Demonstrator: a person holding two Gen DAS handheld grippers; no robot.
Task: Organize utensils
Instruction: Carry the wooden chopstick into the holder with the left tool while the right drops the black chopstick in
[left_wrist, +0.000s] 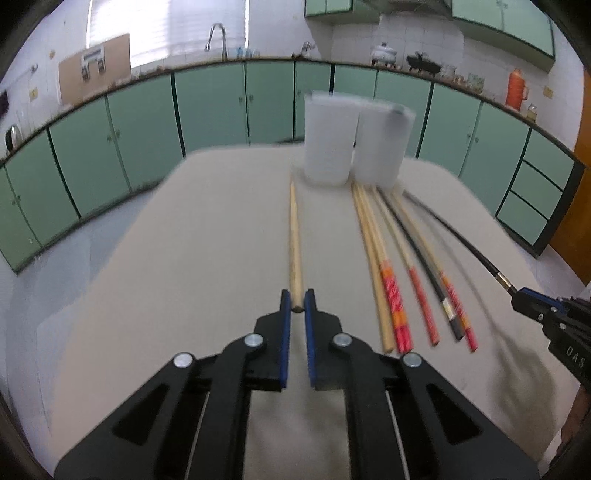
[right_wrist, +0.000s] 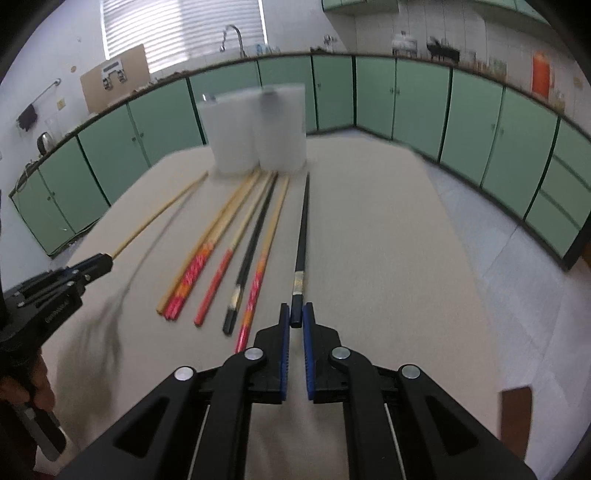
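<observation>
Left gripper (left_wrist: 296, 301) jaws clamp a plain wooden chopstick (left_wrist: 294, 240); right gripper (right_wrist: 295, 314) jaws clamp a black chopstick (right_wrist: 302, 236).

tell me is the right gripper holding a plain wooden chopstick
No, the right gripper is shut on a black chopstick; the left gripper holds the plain wooden one.

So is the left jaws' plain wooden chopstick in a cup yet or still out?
Out. The wooden chopstick is clamped at its butt by the left gripper, its tip short of the cups.
</observation>
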